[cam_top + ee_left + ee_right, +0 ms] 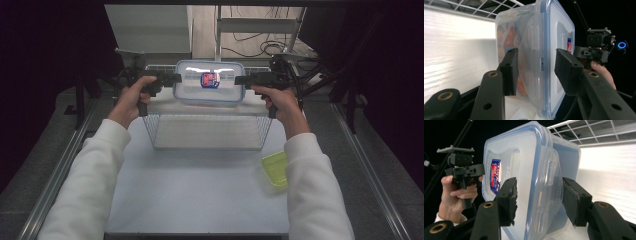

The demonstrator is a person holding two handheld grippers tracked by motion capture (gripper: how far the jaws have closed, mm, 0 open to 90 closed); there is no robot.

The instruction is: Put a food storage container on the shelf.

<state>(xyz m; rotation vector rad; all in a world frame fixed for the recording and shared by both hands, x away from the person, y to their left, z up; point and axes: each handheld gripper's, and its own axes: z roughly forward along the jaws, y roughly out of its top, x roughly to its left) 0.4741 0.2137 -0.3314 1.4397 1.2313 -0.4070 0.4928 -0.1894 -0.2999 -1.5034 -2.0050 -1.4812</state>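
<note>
A clear plastic food container (pixel 210 92) with a blue-sealed lid and a red and blue label hangs in the air over the wire basket (pixel 156 131). It is held level by its two short ends. My left gripper (pixel 177 78) is shut on its left end, with one pad (pixel 509 70) on the body and the other on the lid side. My right gripper (pixel 239 80) is shut on the right end across the lid clip (pixel 549 177). The container (pixel 534 37) holds something orange, seen in the left gripper view. Each gripper view shows the other hand's gripper beyond the container.
The white wire basket stands at the far middle of the white table (pixel 200 195). A yellow-green lidded tub (pixel 276 169) lies on the table by the right forearm. Metal rails run along both table sides, and dark stands and cables are behind.
</note>
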